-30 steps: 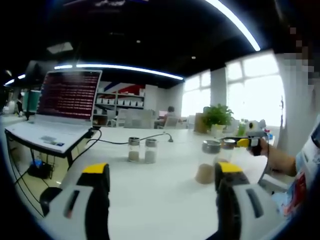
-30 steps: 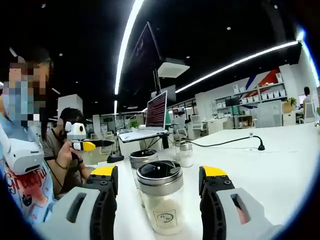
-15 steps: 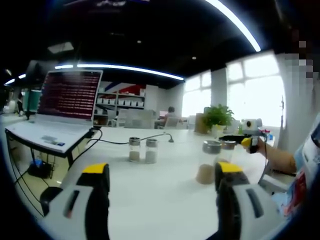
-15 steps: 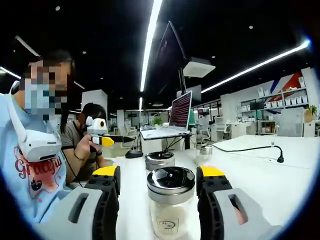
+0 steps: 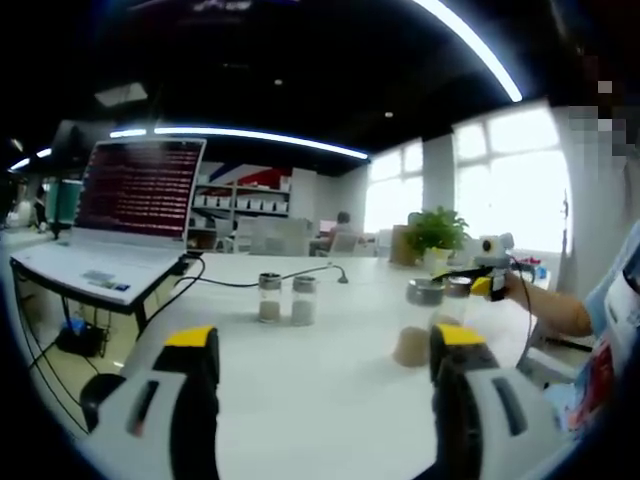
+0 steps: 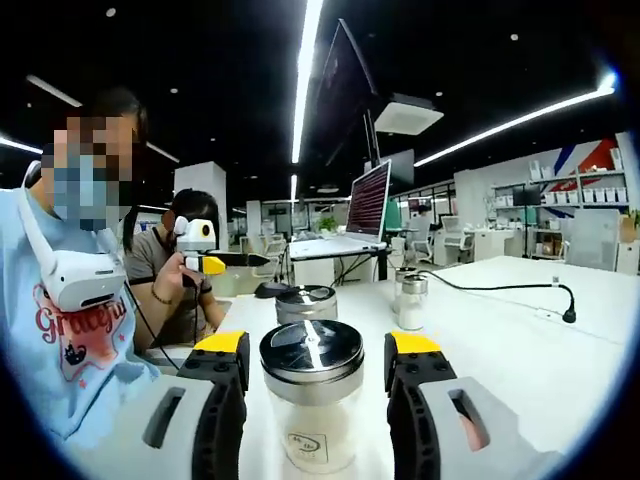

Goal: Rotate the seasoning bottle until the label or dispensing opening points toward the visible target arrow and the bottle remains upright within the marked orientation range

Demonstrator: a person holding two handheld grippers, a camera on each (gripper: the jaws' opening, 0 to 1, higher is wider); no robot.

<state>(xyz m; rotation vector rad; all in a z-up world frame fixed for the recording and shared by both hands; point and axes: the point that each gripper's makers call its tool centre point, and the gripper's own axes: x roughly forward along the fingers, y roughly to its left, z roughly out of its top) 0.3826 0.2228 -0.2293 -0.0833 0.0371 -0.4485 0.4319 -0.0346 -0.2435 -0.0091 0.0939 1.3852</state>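
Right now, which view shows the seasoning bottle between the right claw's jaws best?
The right gripper view: the seasoning bottle stands close and upright between the right claw jaws, its lid and small label plain. The left gripper view shows it small and far, beside the left claw's right jaw, label unreadable.

Ceiling strip lights (image 6: 305, 60), window (image 5: 515, 185) glare, fisheye warp

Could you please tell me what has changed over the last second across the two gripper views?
The right gripper has closed in on the nearest seasoning bottle, whose lid now sits between the jaw tips; whether they grip is unclear. The left gripper has stayed open and still, and the two small shakers and laptop are unmoved.
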